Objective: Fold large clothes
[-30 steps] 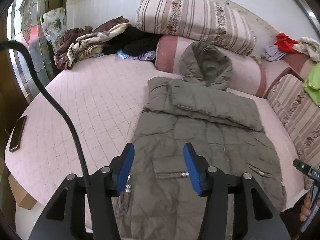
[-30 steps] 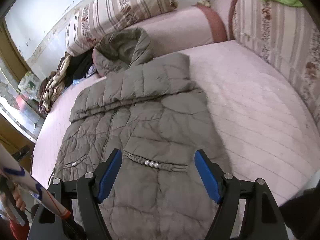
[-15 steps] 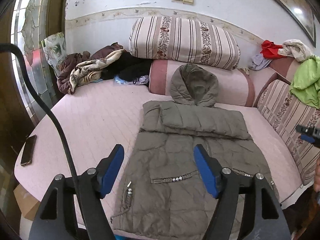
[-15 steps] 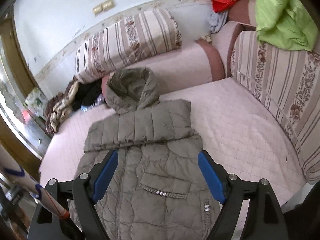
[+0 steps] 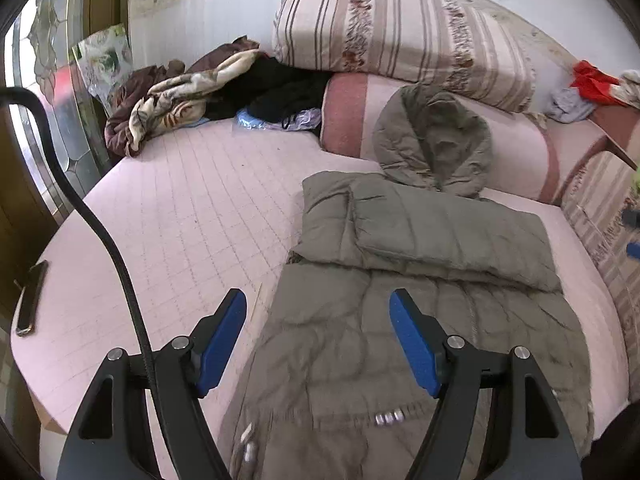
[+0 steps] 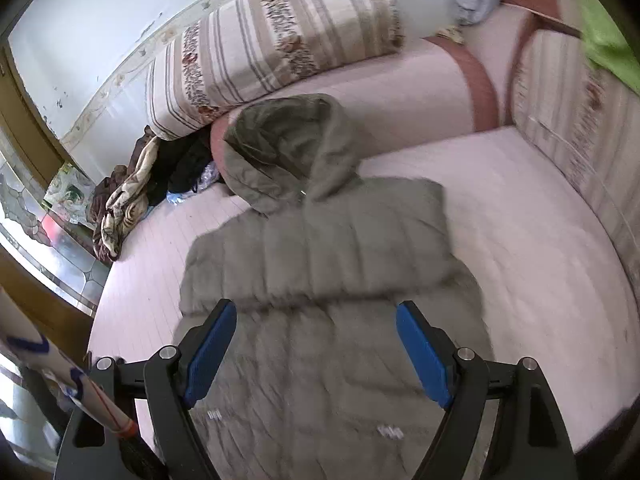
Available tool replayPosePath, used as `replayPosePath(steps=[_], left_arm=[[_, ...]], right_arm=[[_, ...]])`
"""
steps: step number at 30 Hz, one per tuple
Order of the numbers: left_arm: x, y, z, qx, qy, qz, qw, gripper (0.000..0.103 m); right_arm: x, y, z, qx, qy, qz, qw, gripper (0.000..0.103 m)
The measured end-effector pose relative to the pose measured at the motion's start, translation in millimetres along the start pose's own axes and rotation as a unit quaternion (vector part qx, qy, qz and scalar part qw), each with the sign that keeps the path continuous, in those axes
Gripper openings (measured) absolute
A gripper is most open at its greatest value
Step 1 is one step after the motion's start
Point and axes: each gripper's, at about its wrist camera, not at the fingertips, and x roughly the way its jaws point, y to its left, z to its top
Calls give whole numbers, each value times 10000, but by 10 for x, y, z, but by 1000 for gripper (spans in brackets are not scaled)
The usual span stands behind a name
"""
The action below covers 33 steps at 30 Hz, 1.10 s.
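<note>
An olive-grey hooded puffer jacket (image 5: 420, 280) lies flat on the pink quilted bed (image 5: 180, 220), sleeves folded across the chest, hood (image 5: 434, 140) resting against a pink bolster. It also shows in the right wrist view (image 6: 320, 280). My left gripper (image 5: 318, 336) is open and empty, hovering over the jacket's lower left part. My right gripper (image 6: 316, 348) is open and empty, above the jacket's lower middle. Neither touches the fabric.
Striped pillow (image 5: 400, 36) and pink bolster (image 5: 520, 152) at the head. A pile of blankets and dark clothes (image 5: 200, 92) at the back left. A phone (image 5: 30, 298) lies at the bed's left edge. A striped sofa back (image 6: 572, 120) bounds the right side, with green cloth (image 6: 608, 40) on it.
Both grippers have moved forward and down over the jacket after pulling back and up. The left gripper's jaws opened wider than one second ago. The jacket has not moved.
</note>
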Motion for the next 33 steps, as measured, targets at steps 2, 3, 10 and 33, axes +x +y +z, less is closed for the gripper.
replayPosePath(steps=[2,3,10,33], left_arm=[[164,37,11,1,-45,61,10000,73],[241,66,-3,8,-99,95,9999,73],[664,211,-48,181,-65,420,9989,73],[1226,604,60,-812,548,157,9951,73]], right_arm=[[195,178,199,-78,33,-12,10000,86],[322,264,299,-100,55,-45,9999,86],[1523,730,1188,406,125,-77,9991,86],[3589,1088,2433,1708,31,60,9853,15]])
